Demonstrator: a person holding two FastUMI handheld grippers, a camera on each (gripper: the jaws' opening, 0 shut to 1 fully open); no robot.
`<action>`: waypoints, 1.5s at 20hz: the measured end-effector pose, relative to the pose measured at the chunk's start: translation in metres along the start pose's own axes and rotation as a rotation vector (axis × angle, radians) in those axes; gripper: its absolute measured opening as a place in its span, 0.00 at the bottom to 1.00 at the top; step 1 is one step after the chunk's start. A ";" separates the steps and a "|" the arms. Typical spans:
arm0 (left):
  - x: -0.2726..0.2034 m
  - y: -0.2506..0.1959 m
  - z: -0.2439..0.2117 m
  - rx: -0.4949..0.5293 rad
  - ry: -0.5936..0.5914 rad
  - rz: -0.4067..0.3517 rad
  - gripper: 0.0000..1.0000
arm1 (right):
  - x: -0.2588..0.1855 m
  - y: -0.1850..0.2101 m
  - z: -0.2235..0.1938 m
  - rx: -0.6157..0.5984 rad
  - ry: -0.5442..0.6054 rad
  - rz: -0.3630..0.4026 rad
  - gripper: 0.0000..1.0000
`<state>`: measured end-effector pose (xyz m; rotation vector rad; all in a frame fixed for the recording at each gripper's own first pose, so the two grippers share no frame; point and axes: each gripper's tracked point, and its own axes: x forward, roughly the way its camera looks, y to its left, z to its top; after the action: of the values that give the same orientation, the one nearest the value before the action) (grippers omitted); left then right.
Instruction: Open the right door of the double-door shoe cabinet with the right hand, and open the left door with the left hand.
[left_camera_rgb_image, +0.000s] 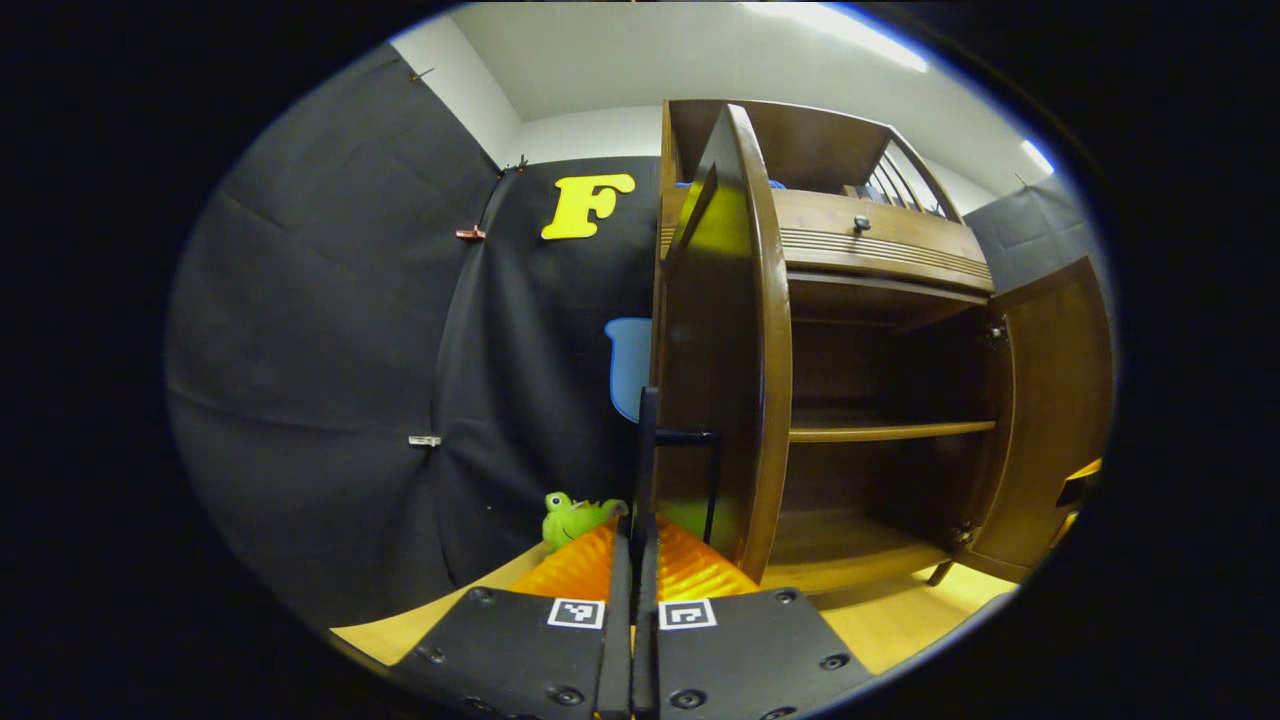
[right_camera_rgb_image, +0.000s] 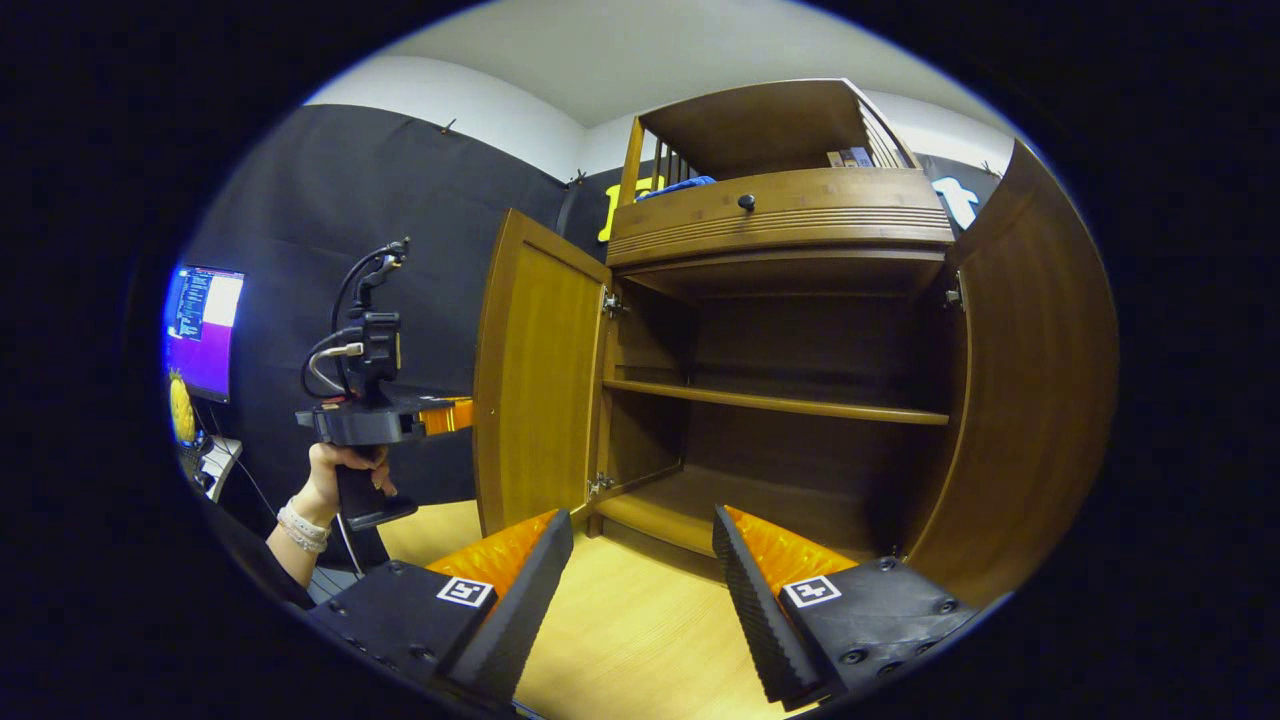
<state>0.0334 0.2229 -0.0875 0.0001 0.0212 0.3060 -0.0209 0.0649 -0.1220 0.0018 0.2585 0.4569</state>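
The wooden shoe cabinet (right_camera_rgb_image: 780, 225) stands with both doors swung out and its shelves bare. In the left gripper view the left door (left_camera_rgb_image: 735, 330) is seen edge-on, with a thin black handle (left_camera_rgb_image: 686, 437) on its outer face. My left gripper (left_camera_rgb_image: 633, 525) is shut on that handle. In the right gripper view a hand holds the left gripper (right_camera_rgb_image: 440, 415) against the outer side of the left door (right_camera_rgb_image: 535, 390). My right gripper (right_camera_rgb_image: 640, 520) is open in front of the cabinet floor and holds nothing. The right door (right_camera_rgb_image: 1030, 400) stands wide just to its right.
A drawer with a small dark knob (right_camera_rgb_image: 745, 202) sits above the doors. A green toy frog (left_camera_rgb_image: 572, 518) lies on the wooden floor (right_camera_rgb_image: 640, 620) by the black cloth wall. A lit monitor (right_camera_rgb_image: 205, 325) stands at the far left. One shelf (right_camera_rgb_image: 780, 403) crosses the cabinet.
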 end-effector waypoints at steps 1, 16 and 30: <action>-0.001 0.002 0.001 0.005 0.003 0.002 0.06 | 0.000 0.001 -0.001 -0.001 0.004 0.002 0.90; -0.076 -0.072 0.042 0.022 0.001 -0.098 0.06 | -0.012 -0.020 0.021 0.009 -0.045 -0.090 0.90; -0.081 -0.172 0.085 -0.008 -0.045 -0.305 0.96 | -0.041 -0.047 0.103 -0.080 -0.218 -0.294 0.96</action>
<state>0.0101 0.0351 -0.0013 -0.0036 -0.0250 0.0016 -0.0106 0.0106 -0.0150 -0.0636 0.0241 0.1721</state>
